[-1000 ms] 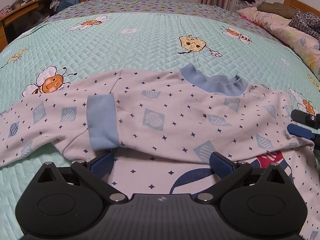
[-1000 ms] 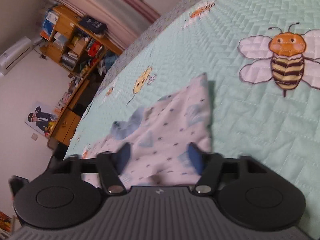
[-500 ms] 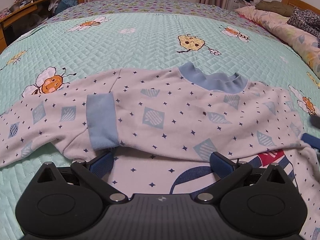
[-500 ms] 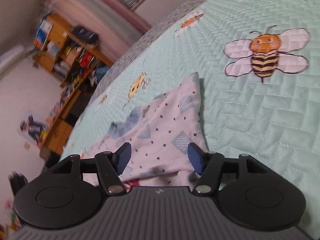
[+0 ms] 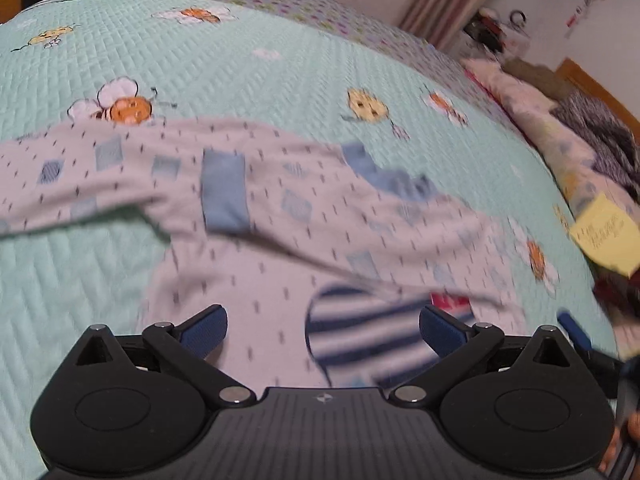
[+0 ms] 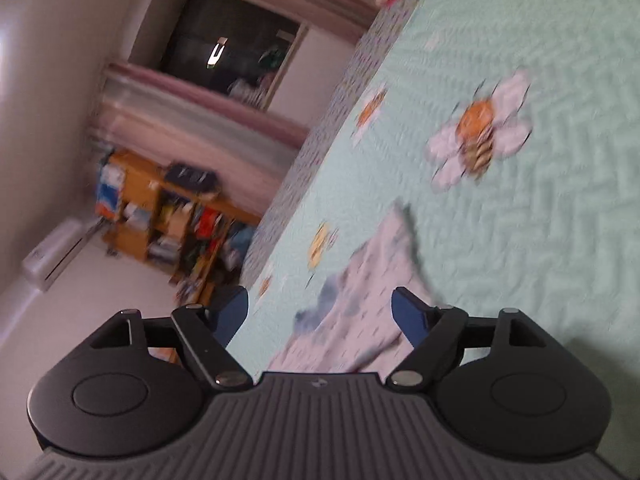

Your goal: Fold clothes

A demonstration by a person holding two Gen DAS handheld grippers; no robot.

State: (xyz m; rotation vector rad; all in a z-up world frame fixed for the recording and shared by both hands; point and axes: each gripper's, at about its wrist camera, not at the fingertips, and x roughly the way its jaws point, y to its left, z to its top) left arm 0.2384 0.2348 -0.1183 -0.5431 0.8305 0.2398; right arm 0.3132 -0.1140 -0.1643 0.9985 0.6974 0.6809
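A white long-sleeved top (image 5: 280, 216) with small blue diamonds, a blue collar and a blue cuff (image 5: 222, 190) lies spread on the mint bee-print bedspread (image 5: 248, 76). One sleeve is folded across its chest. My left gripper (image 5: 323, 332) hovers open above the top's striped print, its pads touching nothing. At the right edge of that view a blue fingertip (image 5: 573, 331) of the other gripper shows. In the right wrist view my right gripper (image 6: 320, 316) is rolled sideways with its jaws opening. The top's corner (image 6: 372, 284) lies beyond it, not pinched.
Pillows and dark clothes (image 5: 560, 148) are piled along the bed's right side, with a yellow paper (image 5: 604, 236) near them. A wooden shelf (image 6: 168, 216) full of things and a wall air conditioner (image 6: 52, 256) stand past the bed's far edge.
The left gripper has drawn back and rolled, so the top sits farther off and blurred. The right gripper's jaws have spread wider, and it has rolled and pulled away from the top's corner.
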